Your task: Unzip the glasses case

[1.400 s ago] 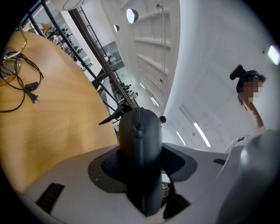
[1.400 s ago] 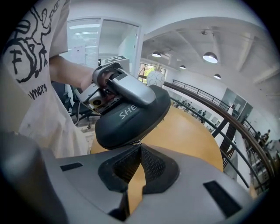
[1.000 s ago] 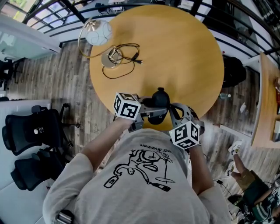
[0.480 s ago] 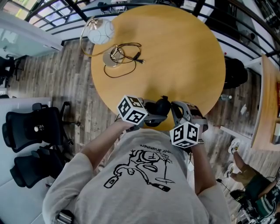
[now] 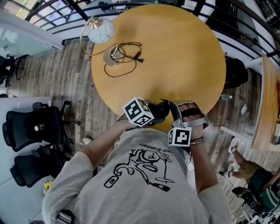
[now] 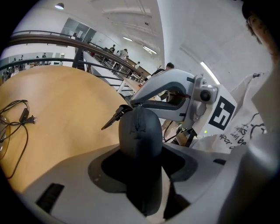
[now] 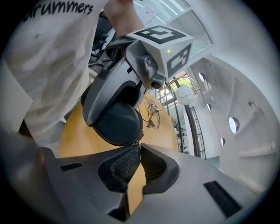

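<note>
Over table edge (image 5: 204, 102): glasses case (image 6: 139, 131) in left gripper (image 6: 141, 152), zipper pull (image 6: 111, 121) in tight-shut right gripper (image 7: 138, 148), shirt print (image 7: 59, 11) "drummers".

Round wooden table (image 5: 175, 52); plank floor (image 5: 57, 87); black office chair (image 5: 30, 131).

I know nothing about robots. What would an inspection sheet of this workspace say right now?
Surface: round wooden table, mostly bare.
Job's things: dark glasses case, held over the table's near edge.
Clutter: white globe in a gold hoop, at the far left edge.
Grippers: left hand-held gripper clamps the case; right hand-held gripper is shut on its zipper pull.
Cables: black cord, coiled beside the globe.
Surroundings: black office chair, plank floor.
</note>
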`<state>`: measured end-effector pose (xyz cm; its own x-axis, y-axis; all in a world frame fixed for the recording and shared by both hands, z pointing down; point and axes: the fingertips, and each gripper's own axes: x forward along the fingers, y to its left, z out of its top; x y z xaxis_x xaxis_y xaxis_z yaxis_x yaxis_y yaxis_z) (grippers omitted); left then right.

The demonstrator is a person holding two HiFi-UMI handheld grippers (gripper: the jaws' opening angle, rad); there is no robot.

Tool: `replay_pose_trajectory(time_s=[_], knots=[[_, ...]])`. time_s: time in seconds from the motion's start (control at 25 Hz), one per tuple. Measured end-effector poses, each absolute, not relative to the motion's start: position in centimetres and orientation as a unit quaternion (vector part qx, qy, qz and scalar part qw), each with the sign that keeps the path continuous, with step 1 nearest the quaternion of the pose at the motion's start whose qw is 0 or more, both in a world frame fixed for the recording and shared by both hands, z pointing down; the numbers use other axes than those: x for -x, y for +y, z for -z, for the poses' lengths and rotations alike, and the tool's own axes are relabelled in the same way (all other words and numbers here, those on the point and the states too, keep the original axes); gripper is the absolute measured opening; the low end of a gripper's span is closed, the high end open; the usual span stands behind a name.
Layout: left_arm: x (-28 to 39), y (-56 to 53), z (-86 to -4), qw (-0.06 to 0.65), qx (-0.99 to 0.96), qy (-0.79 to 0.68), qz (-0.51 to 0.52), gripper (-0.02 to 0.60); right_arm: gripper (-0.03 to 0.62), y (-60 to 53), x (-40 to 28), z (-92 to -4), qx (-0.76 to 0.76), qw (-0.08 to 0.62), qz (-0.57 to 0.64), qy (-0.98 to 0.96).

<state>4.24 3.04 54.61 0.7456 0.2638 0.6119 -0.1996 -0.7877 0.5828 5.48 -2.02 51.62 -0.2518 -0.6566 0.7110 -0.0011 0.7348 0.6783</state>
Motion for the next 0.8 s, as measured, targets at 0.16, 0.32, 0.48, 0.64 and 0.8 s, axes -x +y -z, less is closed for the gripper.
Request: replay_pose_trajectory(time_s=[0.16, 0.32, 0.48, 0.64, 0.8], knots=[[-4.1, 2.7, -54.9, 0.333, -0.878, 0.011, -0.344, 0.232, 0.025, -2.6, -5.6, -51.8, -0.256, 0.55, 0.23, -0.761], [-3.8, 1.6, -55.2, 0.391, -0.874, -0.018, -0.287, 0.235, 0.026, -3.7, -7.4, -51.4, -0.329, 0.506, 0.111, -0.789], [-3.3, 0.1, -57.0, 0.419, -0.871, -0.053, -0.252, 0.242, 0.026, -4.0, -8.6, -51.7, -0.362, 0.476, 0.036, -0.801], [-3.0, -1.8, -61.3, 0.379, -0.874, -0.094, -0.289, 0.247, 0.026, -3.3, -8.6, -52.4, -0.382, 0.436, -0.036, -0.814], [-4.1, -3.5, -64.4, 0.377, -0.867, -0.122, -0.302, 0.251, 0.025, -2.2, -7.6, -53.3, -0.379, 0.421, -0.07, -0.821]])
